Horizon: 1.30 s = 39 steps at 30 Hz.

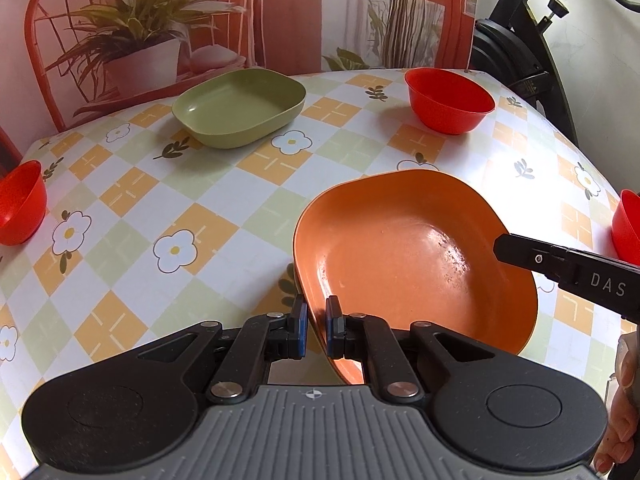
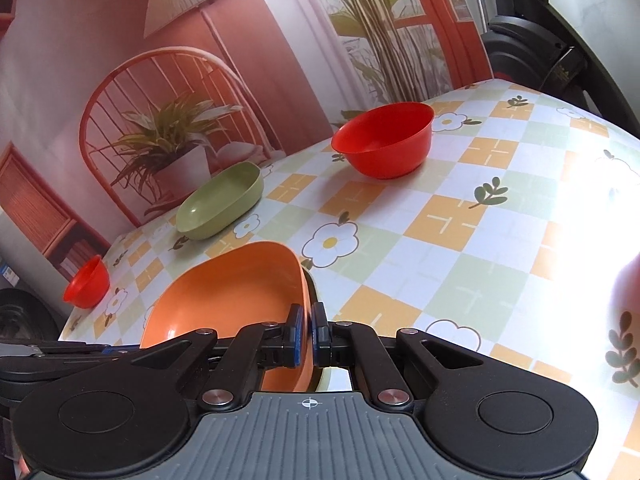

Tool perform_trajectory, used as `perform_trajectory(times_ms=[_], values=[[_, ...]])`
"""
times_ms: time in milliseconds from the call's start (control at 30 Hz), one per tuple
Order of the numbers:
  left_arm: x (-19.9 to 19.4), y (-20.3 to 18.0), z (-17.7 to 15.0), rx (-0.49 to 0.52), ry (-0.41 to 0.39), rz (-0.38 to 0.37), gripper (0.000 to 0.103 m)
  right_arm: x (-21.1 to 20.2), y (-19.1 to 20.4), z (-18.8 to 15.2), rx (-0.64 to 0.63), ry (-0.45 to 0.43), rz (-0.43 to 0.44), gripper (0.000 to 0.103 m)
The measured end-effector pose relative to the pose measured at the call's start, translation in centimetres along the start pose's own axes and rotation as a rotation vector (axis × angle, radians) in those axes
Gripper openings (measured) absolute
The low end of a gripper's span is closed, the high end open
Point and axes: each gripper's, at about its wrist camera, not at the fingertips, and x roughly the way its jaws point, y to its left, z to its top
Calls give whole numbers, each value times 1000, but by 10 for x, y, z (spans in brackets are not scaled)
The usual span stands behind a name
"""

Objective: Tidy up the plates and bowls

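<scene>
1. The table [image 1: 248, 184], under a flower-checked cloth, spreads ahead of both sets of jaws.
2. The orange plate [image 1: 400, 248] is tilted, its near-left rim pinched between the left gripper [image 1: 317, 322] jaws; its long axis runs forward-right from them.
3. The right gripper [image 2: 307, 334] jaws pinch the plate's opposite rim, with the dish lying left of them.
4. The green plate [image 1: 240, 108] sits far ahead-left of the left jaws, long axis slanting.
5. One red bowl [image 1: 450, 100] stands far ahead-right, another [image 1: 20, 204] far left.
</scene>
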Motion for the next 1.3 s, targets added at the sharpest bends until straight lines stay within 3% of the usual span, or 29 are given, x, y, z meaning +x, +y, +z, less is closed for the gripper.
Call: perform_trajectory(times_ms=[633, 900, 1067, 1300], values=[[4, 0, -6, 4, 6, -6, 12, 1, -1, 0, 0, 0, -12, 5], [3, 12, -12, -79, 7, -36, 28, 3, 4, -1, -46, 26, -56, 9], [-4, 20, -12, -124, -15, -55, 30, 1, 9, -1, -59, 32, -69, 9], [-24, 41, -3, -130, -65, -54, 32, -25, 22, 21, -70, -49, -44, 13]])
